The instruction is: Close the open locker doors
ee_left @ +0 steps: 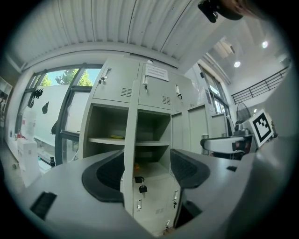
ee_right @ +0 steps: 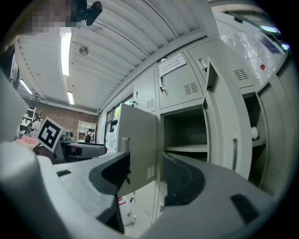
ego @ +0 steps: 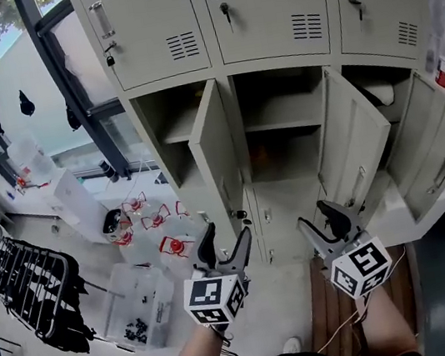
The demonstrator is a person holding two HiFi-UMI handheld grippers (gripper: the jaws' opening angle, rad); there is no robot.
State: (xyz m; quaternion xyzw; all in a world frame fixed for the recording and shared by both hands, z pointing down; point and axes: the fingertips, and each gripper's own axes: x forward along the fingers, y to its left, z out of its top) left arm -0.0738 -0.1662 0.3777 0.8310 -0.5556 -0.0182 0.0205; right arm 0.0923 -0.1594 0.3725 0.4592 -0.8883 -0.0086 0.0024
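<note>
Left door (ego: 215, 144) is where a slip looks likeliest. Its thin edge stands in line with the gap of the left tongs (ego: 226, 241). A push landing on that edge, or on the small lock (ee_left: 142, 188) hanging from it, could glance off. It could also slam the panel hard enough that it bounces back open. Whether the edge touches either jaw I cannot tell.

The left tongs are spread wide and grip nothing. The right tongs (ego: 325, 223), just beside them, are likewise released and empty. The middle door (ego: 358, 142) is just above and ahead of the right tongs. A spread jaw there could snag on its handle or get pinched against the frame. The right door (ego: 435, 158), farther off to the right of those tongs, also hangs open.
</note>
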